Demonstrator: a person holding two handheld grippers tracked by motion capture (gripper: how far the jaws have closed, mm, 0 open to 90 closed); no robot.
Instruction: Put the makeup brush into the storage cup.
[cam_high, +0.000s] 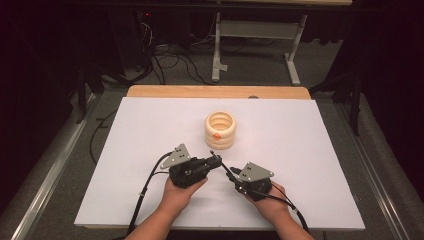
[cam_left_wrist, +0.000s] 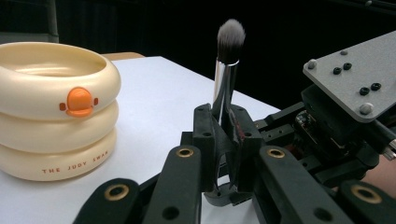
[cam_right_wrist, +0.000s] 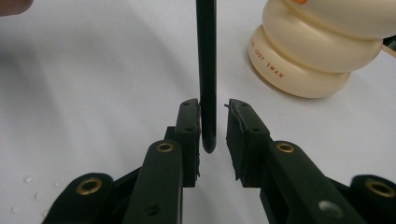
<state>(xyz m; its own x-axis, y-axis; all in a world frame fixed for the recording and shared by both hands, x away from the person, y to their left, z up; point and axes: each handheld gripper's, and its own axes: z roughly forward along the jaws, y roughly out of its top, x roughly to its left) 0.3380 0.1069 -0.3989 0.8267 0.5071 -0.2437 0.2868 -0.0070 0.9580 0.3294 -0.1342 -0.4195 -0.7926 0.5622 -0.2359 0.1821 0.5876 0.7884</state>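
two grippers: both sit low on the white table, tips close together
left gripper: jaws squeezed tight on the brush, soft tip sticking up
right gripper: jaws a little apart, the brush's black handle sits between them; one pad is touching it, the other has a small gap
brush: goes from one gripper to the other, up off the table
cream ring holder: near, just behind the grippers, with an orange beak on its side
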